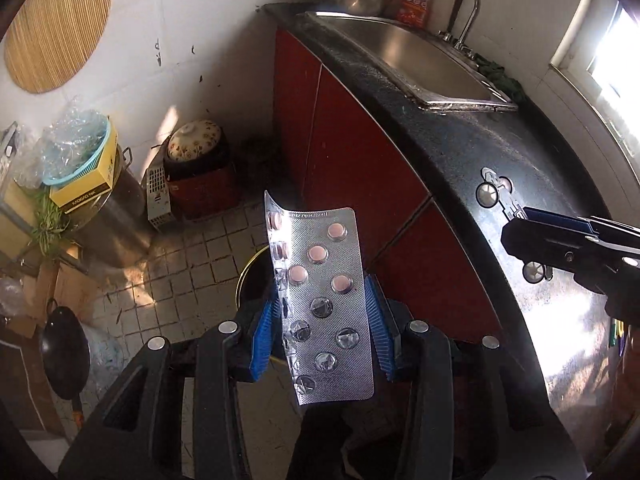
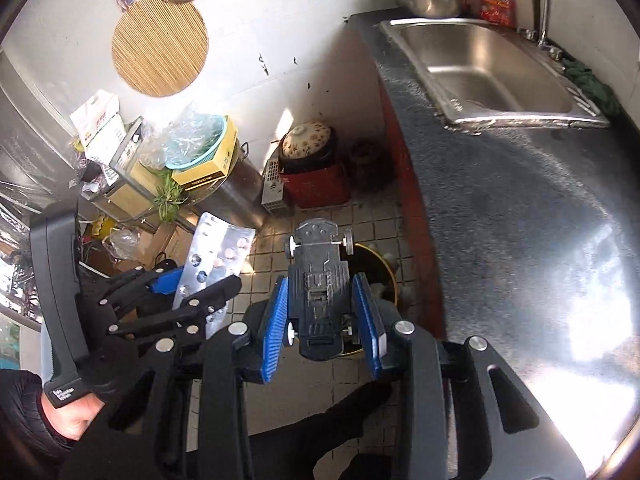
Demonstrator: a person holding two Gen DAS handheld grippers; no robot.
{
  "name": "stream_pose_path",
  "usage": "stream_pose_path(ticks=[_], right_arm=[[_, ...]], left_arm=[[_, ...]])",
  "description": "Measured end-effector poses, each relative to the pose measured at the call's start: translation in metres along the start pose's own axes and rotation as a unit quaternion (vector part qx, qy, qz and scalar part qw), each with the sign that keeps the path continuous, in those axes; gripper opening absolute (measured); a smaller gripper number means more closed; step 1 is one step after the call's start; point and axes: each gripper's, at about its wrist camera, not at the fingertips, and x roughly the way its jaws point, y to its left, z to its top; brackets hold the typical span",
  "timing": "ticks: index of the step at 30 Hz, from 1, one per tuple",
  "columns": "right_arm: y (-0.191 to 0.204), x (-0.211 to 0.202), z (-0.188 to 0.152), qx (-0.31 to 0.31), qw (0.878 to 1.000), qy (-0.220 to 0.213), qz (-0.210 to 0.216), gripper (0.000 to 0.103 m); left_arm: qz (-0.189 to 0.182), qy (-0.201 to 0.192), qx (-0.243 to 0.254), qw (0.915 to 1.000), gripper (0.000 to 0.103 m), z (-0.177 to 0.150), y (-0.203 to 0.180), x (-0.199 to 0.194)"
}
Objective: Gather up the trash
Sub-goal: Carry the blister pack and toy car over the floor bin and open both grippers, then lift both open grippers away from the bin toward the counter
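A silver blister pack (image 1: 326,304), some pink pills left in its upper half and the lower pockets crushed empty, stands upright between the blue fingers (image 1: 262,340) of the left gripper (image 1: 324,320), which clamp it by both long edges. Behind it, toward 12 o'clock on the tiled floor (image 1: 192,256), shows the rim of a dark, yellow-edged bin (image 1: 250,276). The right gripper (image 2: 326,320) pinches a black toy car chassis (image 2: 320,292), underside up and wheels out, over the same bin (image 2: 380,272). At 3 o'clock from the car runs the dark speckled surface (image 2: 520,240) with its steel sink (image 2: 492,72) at 1 o'clock. A person's hand (image 2: 70,416) in a dark sleeve carries the left gripper at 9 o'clock.
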Motion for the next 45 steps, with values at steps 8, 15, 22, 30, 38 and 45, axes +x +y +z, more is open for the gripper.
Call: stream_pose_path(ticks=[8,15,22,30,38,45], right_arm=[[-0.006,0.079,0.009,0.016,0.998,0.066,-0.008,0.033],[-0.011,0.113,0.014,0.027,0.995,0.094,-0.014,0.033],[-0.011,0.122,0.024,0.033,0.994,0.100,-0.002,0.060],[-0.021,0.100,0.028,0.041,0.996,0.073,-0.001,0.077],[-0.033,0.037,0.021,0.060,0.998,0.030,-0.001,0.078],[-0.073,-0.077,-0.012,0.096,0.992,-0.059,-0.060,0.083]], left_arm=[[-0.017,0.042,-0.003,0.9990,0.041,-0.019,0.028,0.077],[-0.027,0.059,-0.006,0.9979,0.041,-0.019,0.041,0.106],[-0.027,0.067,-0.004,0.9974,0.069,-0.013,0.047,0.112],[-0.012,0.063,-0.003,0.9980,0.083,-0.018,0.052,0.103],[-0.008,0.038,0.008,0.9992,0.084,-0.003,0.030,0.068],[-0.041,-0.007,0.104,0.9937,0.086,0.021,-0.062,0.018]])
